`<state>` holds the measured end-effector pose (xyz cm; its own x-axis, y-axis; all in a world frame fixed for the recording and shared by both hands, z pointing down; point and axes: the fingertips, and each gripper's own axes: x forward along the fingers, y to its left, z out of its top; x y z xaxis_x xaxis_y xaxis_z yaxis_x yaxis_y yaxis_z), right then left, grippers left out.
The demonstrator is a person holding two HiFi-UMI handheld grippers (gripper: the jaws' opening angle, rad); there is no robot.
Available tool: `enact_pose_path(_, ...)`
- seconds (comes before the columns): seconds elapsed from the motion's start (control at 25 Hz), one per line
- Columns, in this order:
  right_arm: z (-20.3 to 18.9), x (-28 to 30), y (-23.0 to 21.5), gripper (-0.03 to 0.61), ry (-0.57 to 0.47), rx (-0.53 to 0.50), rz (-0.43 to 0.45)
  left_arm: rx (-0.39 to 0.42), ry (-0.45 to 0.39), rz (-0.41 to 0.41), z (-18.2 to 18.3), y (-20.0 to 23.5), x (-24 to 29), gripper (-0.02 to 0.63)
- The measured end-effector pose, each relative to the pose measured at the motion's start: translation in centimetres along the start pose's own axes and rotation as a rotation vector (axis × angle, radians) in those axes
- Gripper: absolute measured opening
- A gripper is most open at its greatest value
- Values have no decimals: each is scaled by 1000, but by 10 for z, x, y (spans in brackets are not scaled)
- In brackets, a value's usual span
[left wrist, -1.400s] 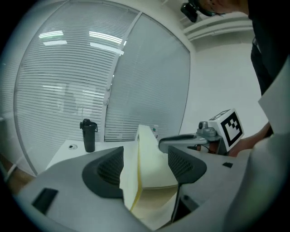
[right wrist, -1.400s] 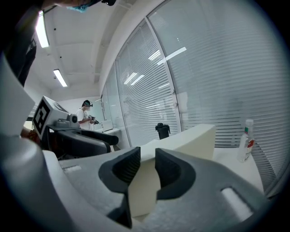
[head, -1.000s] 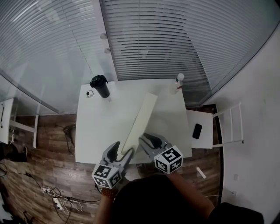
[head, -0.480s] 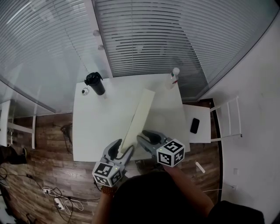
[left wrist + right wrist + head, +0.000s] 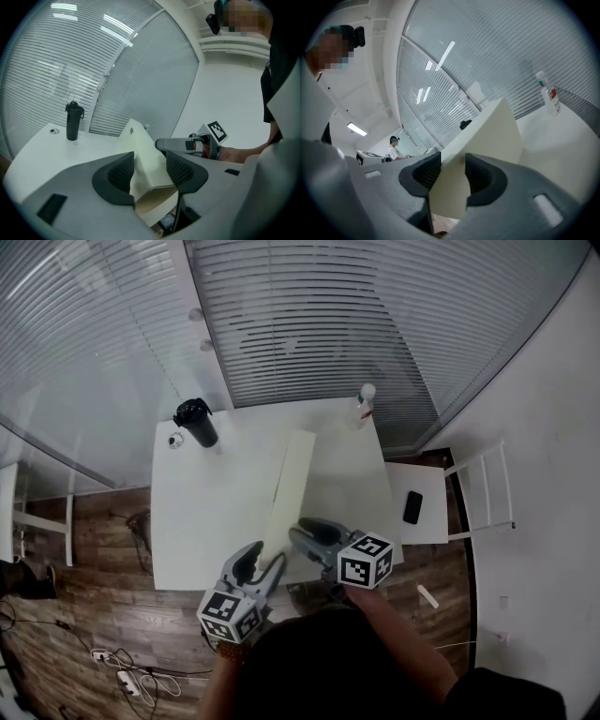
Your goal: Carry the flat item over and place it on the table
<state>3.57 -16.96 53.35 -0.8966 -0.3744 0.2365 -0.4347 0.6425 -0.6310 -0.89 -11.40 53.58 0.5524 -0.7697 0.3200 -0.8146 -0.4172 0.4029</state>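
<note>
The board (image 5: pixel 289 488) lies flat on the white table (image 5: pixel 206 521), running from far centre back to the near edge, and its near end sits right between both tools. The left gripper (image 5: pixel 266 557) has just been closing, and its own view shows the pads pressed against the board's two long sides. The right gripper (image 5: pixel 300 529), just beside it, has just been opening, and its jaws stand spread with the board's near end between them. The red label on the spray bottle (image 5: pixel 363 405) at the far right corner is too small to read. A black flask (image 5: pixel 195 422) stands far left. Only the head view shows the phone (image 5: pixel 412 507) on the side table (image 5: pixel 429 532) to the right. Only the right gripper view shows a distant person (image 5: pixel 395 149) beyond the glass.
</note>
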Motion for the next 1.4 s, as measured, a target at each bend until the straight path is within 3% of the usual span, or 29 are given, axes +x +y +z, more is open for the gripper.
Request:
enact_pose_path(0.28,1,-16,-14,160,-48,108,29,-19,16,-94,-7,-23,5,215)
enact_pose_path(0.52,1,-26,-26,160,-27,148,54,-11,30,-117,-11,-34,16,215)
enact_pose_path(0.8,-6,-40,-26,160,-31,149,95,-3,50,-140,-13,-44,26,215)
enact_pose_path(1.16,-7,-52,-37,160,-60,146,85,-30,49,-200,-16,-52,36,202)
enact_pose_path(1.4,-27,-53,-47,166,6,118,61,-39,69,-199,-28,-49,43,186)
